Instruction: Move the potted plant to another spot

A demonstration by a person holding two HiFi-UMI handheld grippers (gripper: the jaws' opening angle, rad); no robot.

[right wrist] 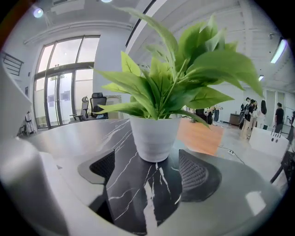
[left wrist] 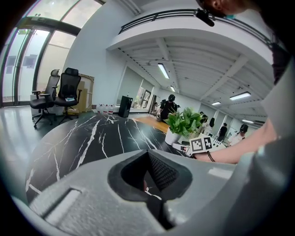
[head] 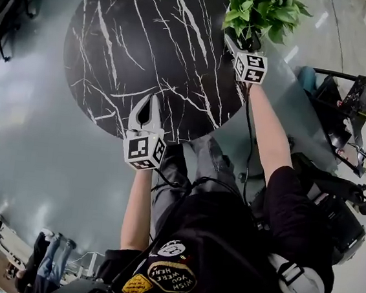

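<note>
Item: round black marble-look table top with white veins [head: 148,41], filling the upper centre of the head view, over a glossy grey floor [head: 33,153]. Item: green leafy plant in a white ribbed pot [right wrist: 154,138], standing upright on the table at its upper-right edge in the head view, with the foliage reaching out past the rim; in the right gripper view it stands at centre frame. Item: my right gripper [right wrist: 150,169], low over the table at that same edge. Its jaws are spread wide, with one dark textured pad [right wrist: 196,174] at lower right of that view and the other at lower left. Bare marble shows between them, and the base of the pot sits just ahead of the pads. I cannot see either pad touching the pot, and nothing is gripped. Its cube with square markers [head: 251,67] sits below the leaves in the head view. Item: my left gripper [head: 150,106], at the table's near edge, lower centre of the head view and well apart from the plant. Its jaws are drawn together and hold nothing. Its marker cube [head: 144,151] is just off the table rim. Item: two black office chairs [left wrist: 64,94], at the left of the left gripper view, beyond the table.
</note>
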